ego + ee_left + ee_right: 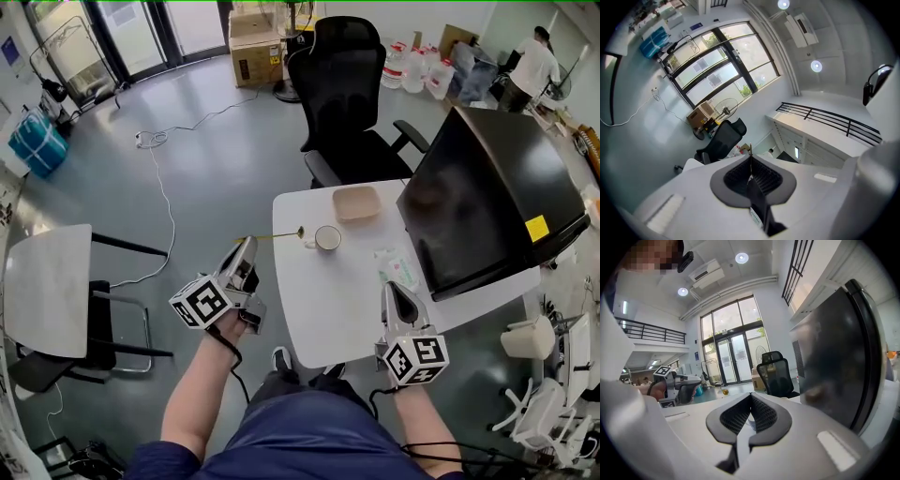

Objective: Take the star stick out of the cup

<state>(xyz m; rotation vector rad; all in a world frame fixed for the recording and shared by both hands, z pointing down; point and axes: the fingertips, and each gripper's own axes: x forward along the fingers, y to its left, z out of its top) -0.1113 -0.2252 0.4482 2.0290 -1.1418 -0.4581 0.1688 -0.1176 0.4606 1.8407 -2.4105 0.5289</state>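
Cup (327,238) on table (328,309), far-left part. Tray (357,202) behind it, slightly right. Monitor (487,202) on the table's right side; packet (398,272) between cup and monitor, nearer the person. Office chair (352,103) behind table. Star stick (272,234) level, left of cup, outside it, near end pinched in left gripper (246,242) off the table's left edge. Right gripper (392,286) over table's near right.
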